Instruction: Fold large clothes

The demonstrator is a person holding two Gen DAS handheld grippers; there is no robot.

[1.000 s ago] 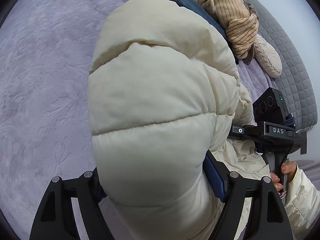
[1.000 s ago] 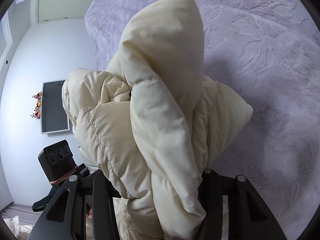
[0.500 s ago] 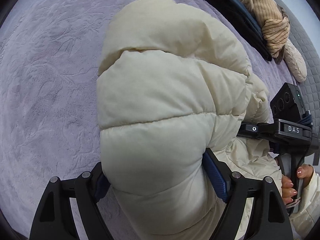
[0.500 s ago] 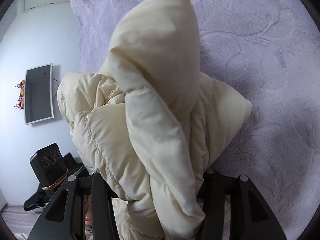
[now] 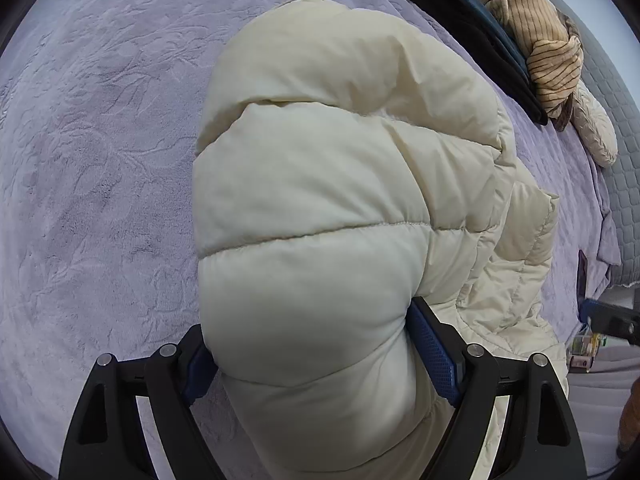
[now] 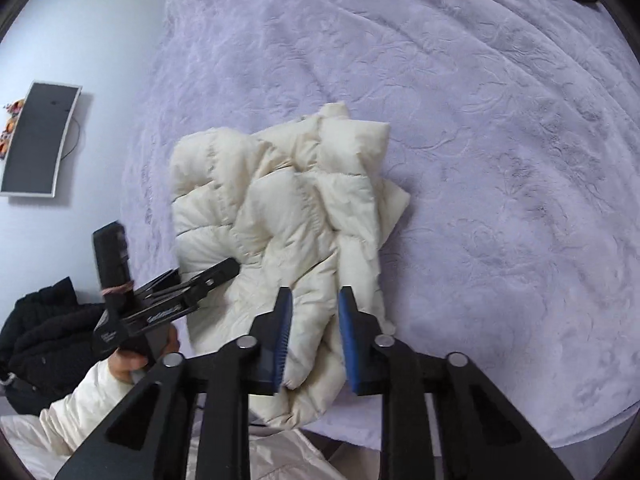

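Observation:
A cream puffer jacket (image 5: 340, 200) lies bunched on the lavender bed cover (image 5: 100, 160). My left gripper (image 5: 316, 344) is shut on a thick padded fold of it, and the blue pads (image 5: 434, 352) press into the fold from both sides. In the right wrist view the jacket (image 6: 280, 208) rests folded on the bed, with the left gripper (image 6: 208, 280) at its left edge. My right gripper (image 6: 316, 294) hangs above the jacket's near end. Its jaws are closing with a narrow gap, and no cloth is pinched between them.
At the bed's far right lie a dark folded garment (image 5: 472, 40) and a tan striped one (image 5: 540, 40), against a grey quilted headboard (image 5: 616, 160). A black garment (image 6: 40, 328) sits off the bed's left side. A hand in a cream sleeve (image 6: 120, 364) holds the left gripper.
The right gripper has let go of the jacket, risen and narrowed its jaws. The jacket has dropped flat on the bed. The left gripper kept its hold and sank a little.

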